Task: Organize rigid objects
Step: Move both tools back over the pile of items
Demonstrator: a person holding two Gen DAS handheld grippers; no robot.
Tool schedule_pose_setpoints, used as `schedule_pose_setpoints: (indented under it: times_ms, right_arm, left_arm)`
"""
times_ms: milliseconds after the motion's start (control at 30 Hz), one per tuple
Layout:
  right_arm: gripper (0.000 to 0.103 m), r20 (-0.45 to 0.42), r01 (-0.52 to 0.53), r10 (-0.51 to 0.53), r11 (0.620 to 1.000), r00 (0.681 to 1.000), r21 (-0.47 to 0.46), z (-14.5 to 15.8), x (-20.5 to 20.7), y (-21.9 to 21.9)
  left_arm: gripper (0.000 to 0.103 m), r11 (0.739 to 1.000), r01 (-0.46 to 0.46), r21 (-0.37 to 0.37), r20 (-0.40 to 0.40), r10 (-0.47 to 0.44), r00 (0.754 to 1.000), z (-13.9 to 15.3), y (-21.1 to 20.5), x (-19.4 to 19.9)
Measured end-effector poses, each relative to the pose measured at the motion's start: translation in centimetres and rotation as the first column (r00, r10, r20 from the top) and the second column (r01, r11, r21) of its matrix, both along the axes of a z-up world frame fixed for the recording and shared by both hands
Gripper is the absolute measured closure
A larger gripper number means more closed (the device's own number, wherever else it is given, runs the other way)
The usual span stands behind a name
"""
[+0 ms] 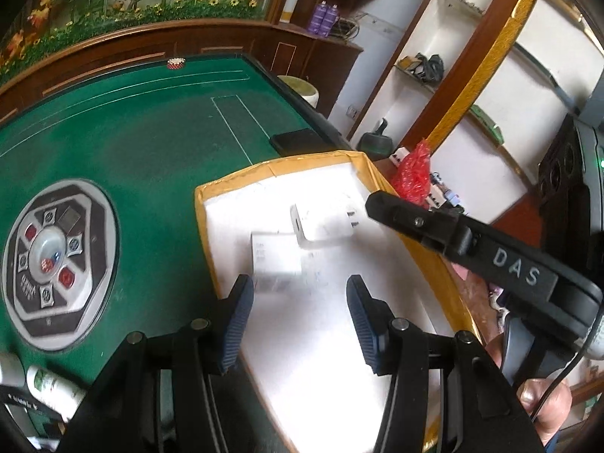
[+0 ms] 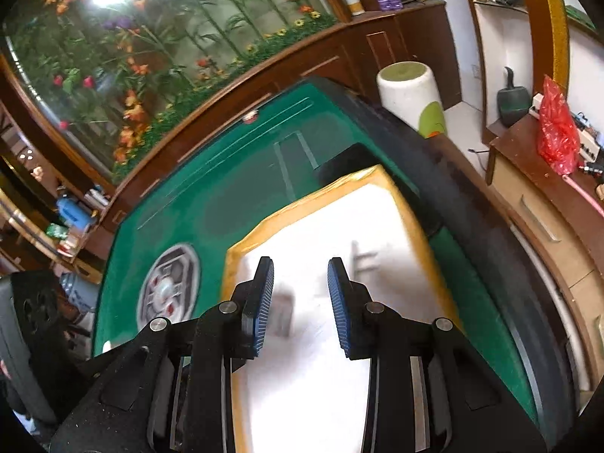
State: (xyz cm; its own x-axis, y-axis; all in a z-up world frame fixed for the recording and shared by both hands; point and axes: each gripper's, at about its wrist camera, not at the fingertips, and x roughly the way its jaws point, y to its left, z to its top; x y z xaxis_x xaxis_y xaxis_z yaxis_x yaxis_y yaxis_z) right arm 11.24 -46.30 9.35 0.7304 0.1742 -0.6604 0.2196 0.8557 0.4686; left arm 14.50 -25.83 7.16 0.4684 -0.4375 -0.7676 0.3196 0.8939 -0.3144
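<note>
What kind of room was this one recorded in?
Probably a home game room or parlour: an automatic mahjong table with green felt and a central dice panel, a floral mural behind it, and wooden cabinets with cluttered shelves.

A shallow box sits on the table, near its 3 o'clock edge. Inside the box a charger plug lies toward 12 o'clock, prongs pointing to 3 o'clock, and a flat card lies just beside it at 7 o'clock. The table's round centre panel lies at 9 o'clock of the box, well apart. A small disc rests at the table's far 12 o'clock edge. Two bottles lie at 7 o'clock.
</note>
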Motion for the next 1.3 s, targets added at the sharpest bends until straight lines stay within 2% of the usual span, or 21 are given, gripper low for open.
schedule_pose_setpoints:
  times_ms: [367,567,633,667,767,1000,1100,1167,1300]
  right_arm:
    - [0.074,0.097,-0.129,0.123,0.99,0.988,0.052,1.2,-5.1,7.3]
    - [0.073,0.155,-0.203,0.194,0.978,0.969,0.046,1.0,-8.3,12.2]
    - [0.074,0.163,-0.228,0.22,0.973,0.962,0.034,0.8,-9.2,13.8]
    - [0.074,0.164,-0.236,0.229,0.971,0.96,0.028,0.6,-9.4,14.1]
    - [0.074,0.158,-0.273,0.268,0.962,0.95,0.011,-0.4,-9.8,15.9]
    - [0.074,0.101,-0.347,0.345,0.938,0.933,0.001,-2.8,-9.7,18.6]
    - [0.073,0.088,-0.379,0.38,0.925,0.921,-0.029,-3.7,-10.4,19.6]
    - [0.074,0.083,-0.405,0.408,0.913,0.909,-0.05,-4.2,-10.9,19.9]
    - [0.073,0.087,-0.456,0.458,0.889,0.885,-0.042,-5.2,-11.7,20.2]
  left_arm:
    - [0.047,0.997,0.04,-0.066,0.08,-0.035,0.996,1.7,4.7,-5.6]
    - [0.045,0.997,0.061,-0.055,0.158,-0.052,0.986,2.6,9.1,-9.5]
    - [0.041,0.996,0.065,-0.061,0.184,-0.053,0.982,2.8,11.1,-10.7]
    - [0.037,0.997,0.053,-0.054,0.198,-0.042,0.979,2.8,12.3,-11.3]
    - [0.036,0.999,0.019,-0.046,0.22,-0.009,0.975,2.5,15.0,-12.6]
    - [0.035,0.998,-0.054,0.034,0.244,0.044,0.969,0.6,20.8,-15.1]
    - [0.026,0.992,-0.093,0.083,0.26,0.069,0.963,-0.3,23.3,-15.8]
    - [0.026,0.985,-0.112,0.131,0.269,0.073,0.96,-0.6,24.7,-15.9]
    - [0.026,0.962,-0.066,0.263,0.267,-0.007,0.964,-1.2,26.6,-14.9]
